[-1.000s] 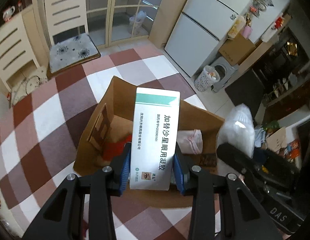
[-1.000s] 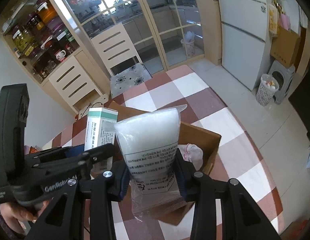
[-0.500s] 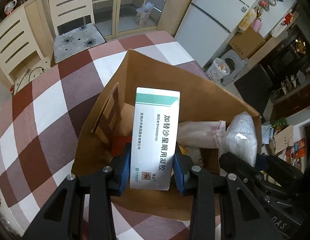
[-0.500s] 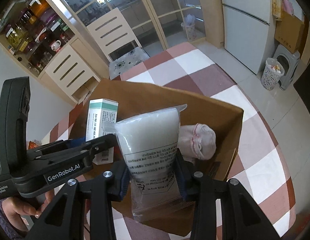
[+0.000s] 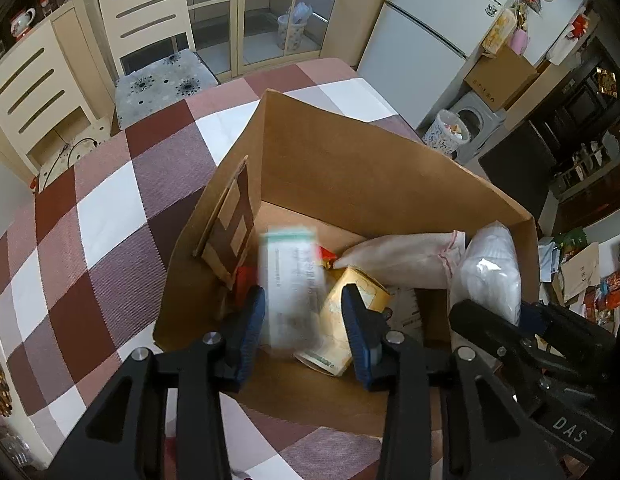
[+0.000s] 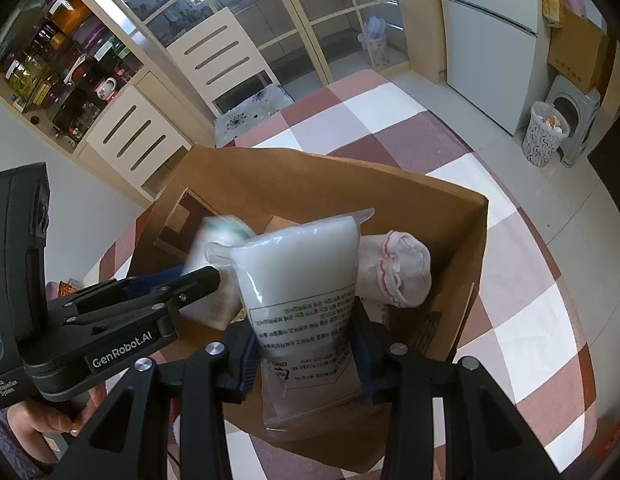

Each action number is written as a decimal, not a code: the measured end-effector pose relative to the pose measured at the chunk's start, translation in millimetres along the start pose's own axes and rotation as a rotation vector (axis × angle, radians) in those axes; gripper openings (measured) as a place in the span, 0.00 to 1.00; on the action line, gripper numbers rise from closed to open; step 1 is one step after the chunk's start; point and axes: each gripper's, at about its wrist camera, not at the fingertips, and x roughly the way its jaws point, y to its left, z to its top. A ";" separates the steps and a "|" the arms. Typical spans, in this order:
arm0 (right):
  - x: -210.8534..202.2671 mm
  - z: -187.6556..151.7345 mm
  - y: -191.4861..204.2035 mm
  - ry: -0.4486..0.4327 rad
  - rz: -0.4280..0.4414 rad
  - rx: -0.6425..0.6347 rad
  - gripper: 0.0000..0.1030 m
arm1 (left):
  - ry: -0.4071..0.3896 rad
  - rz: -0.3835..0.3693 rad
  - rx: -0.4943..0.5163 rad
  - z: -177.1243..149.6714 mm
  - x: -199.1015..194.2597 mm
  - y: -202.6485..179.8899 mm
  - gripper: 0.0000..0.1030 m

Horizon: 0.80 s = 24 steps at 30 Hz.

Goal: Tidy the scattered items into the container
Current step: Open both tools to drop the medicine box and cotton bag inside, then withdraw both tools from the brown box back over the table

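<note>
Left gripper (image 5: 304,326) jaws had just been opening; the medicine carton (image 5: 292,286), blurred, sat loose between them inside the cardboard box (image 5: 349,168). Right gripper (image 6: 306,350) was clamped on the clear bag of white cotton (image 6: 302,280) over the box, beside a white cloth pouch (image 6: 393,272).

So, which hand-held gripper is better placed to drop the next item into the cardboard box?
Right. The right hand-held gripper is shut on the white bag above the cardboard box. The left hand-held gripper has just been opening its jaws; the blurred medicine box between them seems already released.
</note>
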 end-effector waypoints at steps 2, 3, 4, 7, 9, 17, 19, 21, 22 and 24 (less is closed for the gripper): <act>-0.4 -0.2 -0.1 0.001 0.002 0.003 0.40 | -0.005 0.008 0.007 -0.3 -1.8 -1.3 0.46; -0.6 0.0 -0.5 0.006 0.001 0.010 0.40 | -0.008 0.012 0.010 -0.4 -3.1 -1.7 0.47; -0.9 0.0 -1.7 0.010 0.004 0.015 0.40 | -0.009 0.013 0.012 0.0 -4.1 -2.3 0.47; -1.5 1.5 -3.3 0.023 0.015 0.035 0.40 | -0.014 0.018 0.017 -1.6 -6.8 -2.8 0.50; -2.3 2.0 -4.6 0.027 0.017 0.046 0.41 | -0.018 0.024 0.019 -3.3 -9.7 -3.1 0.53; -15.6 2.6 -8.7 0.025 0.016 0.081 0.50 | -0.054 0.034 0.023 -25.2 -34.0 -9.9 0.57; -21.8 1.2 -8.7 0.014 0.012 0.080 0.50 | -0.063 0.034 0.028 -33.2 -41.3 -11.5 0.59; -27.3 -0.9 -7.9 0.009 0.013 0.074 0.50 | -0.075 0.036 0.032 -42.7 -49.9 -13.1 0.59; -31.3 -3.1 -6.4 0.004 0.014 0.067 0.50 | -0.078 0.038 0.036 -48.2 -55.0 -14.2 0.59; -38.1 -7.8 -3.5 -0.002 0.009 0.050 0.50 | -0.080 0.040 0.036 -54.1 -60.8 -15.0 0.60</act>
